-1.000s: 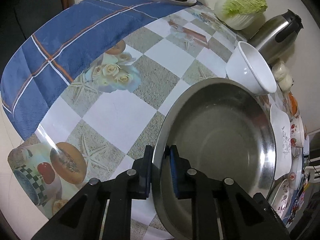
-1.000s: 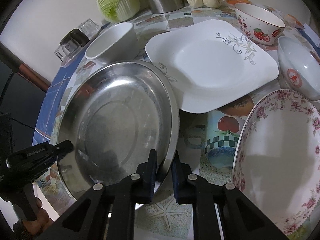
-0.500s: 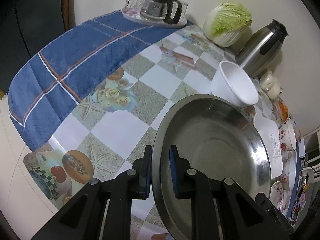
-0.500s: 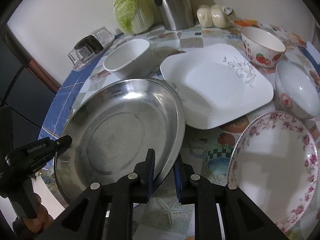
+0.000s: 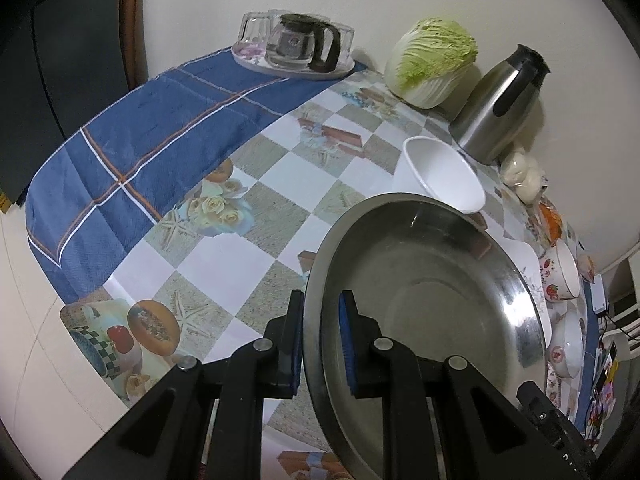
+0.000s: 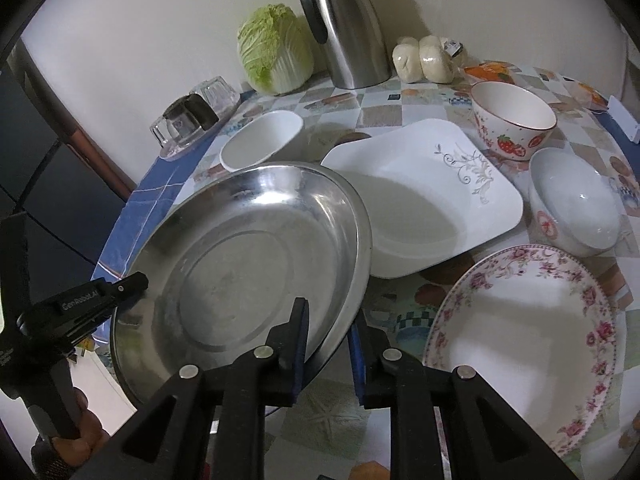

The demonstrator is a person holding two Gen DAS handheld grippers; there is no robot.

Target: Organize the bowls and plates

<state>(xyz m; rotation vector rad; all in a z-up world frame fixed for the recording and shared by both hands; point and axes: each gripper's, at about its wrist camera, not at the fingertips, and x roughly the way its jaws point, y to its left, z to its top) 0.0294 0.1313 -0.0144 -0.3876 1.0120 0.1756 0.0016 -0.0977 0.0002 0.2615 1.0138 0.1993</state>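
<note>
Left wrist view: my left claw [image 5: 322, 336] has its two pads set on either side of the rim of the steel pan [image 5: 432, 312], one pad outside and one inside the wall; a sliver of gap shows on the inner side, so I cannot tell how firmly it is clamped. The pan is tilted, its far edge raised above the checked tablecloth [image 5: 224, 256]. Just beyond the pan's far rim sits a plain white bowl [image 5: 442, 176], and behind that bowl stand a steel jug [image 5: 500, 108] and a cabbage [image 5: 434, 64] against the wall. Far left of the pan, a glass coffee pot [image 5: 300, 46] rests on a tray at the table's edge.

From the right wrist, my right claw [image 6: 330, 346] straddles the near rim of the same pan [image 6: 240, 272], narrow, with the rim between the pads. My left claw [image 6: 120, 290] meets the pan's rim on its left side. The pan's right edge overlaps the square white plate [image 6: 424, 200]. Right of that plate are a strawberry bowl [image 6: 514, 120] and a white bowl with a red mark [image 6: 572, 204]; nearer me, right of the pan, lies a flowered plate [image 6: 524, 344].
</note>
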